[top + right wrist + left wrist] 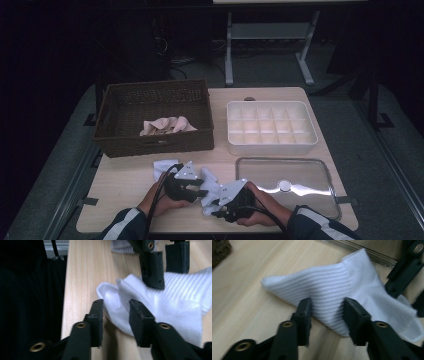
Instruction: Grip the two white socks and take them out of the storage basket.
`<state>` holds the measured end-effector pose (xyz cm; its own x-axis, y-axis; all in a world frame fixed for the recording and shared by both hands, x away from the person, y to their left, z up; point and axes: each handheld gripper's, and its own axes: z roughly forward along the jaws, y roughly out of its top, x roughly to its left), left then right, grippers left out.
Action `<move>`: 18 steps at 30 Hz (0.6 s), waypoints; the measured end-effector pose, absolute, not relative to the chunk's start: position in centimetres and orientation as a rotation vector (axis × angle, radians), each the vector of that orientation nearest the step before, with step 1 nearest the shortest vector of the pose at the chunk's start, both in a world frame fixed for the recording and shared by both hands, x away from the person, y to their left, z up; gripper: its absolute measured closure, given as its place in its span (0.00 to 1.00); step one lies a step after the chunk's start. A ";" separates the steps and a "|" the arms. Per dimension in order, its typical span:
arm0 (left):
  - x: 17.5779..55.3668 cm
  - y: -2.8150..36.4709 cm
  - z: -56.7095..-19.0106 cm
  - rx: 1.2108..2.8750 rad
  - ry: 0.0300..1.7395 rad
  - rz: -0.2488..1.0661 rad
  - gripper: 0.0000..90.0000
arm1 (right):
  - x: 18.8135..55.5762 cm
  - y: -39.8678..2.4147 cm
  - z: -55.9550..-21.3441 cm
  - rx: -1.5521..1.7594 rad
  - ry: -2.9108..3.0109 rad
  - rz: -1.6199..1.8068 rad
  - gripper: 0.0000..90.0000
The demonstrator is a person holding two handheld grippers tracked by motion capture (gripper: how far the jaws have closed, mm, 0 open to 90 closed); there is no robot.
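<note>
We see a pink cloth (167, 125) in the wicker basket (155, 142); both grippers' jaws stand part-open astride the white sock (337, 290), gripping nothing.

This looks like a lab or test room set up for recording, not a home. The landmark is the light wooden table with rounded corners (320, 145), standing alone on a grey floor mat. Around it the room is dark and bare. Behind the table stands a white metal frame with splayed feet (270, 45), like the base of a workbench, and left of that frame loose cables (172, 57) lie on the floor. On the table the props are laid out neatly: a dark brown woven wicker basket (125, 142) on its left half, a white plastic compartment box (271, 147) on its right half, and in front of that box a clear flat lid (320, 172)
</note>
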<state>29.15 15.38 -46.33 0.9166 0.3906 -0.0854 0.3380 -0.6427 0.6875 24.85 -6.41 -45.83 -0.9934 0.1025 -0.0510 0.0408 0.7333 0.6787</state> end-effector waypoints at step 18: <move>27.0 15.4 -43.6 2.214 0.308 0.082 0.52 | 26.3 -7.9 -44.8 0.217 2.761 1.168 0.97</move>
<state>27.04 15.37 -43.56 0.9672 0.2492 -0.0491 0.1913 -0.5874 0.7864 26.31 -7.92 -44.79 -0.9804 0.1845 -0.0685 0.0794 0.6892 0.7202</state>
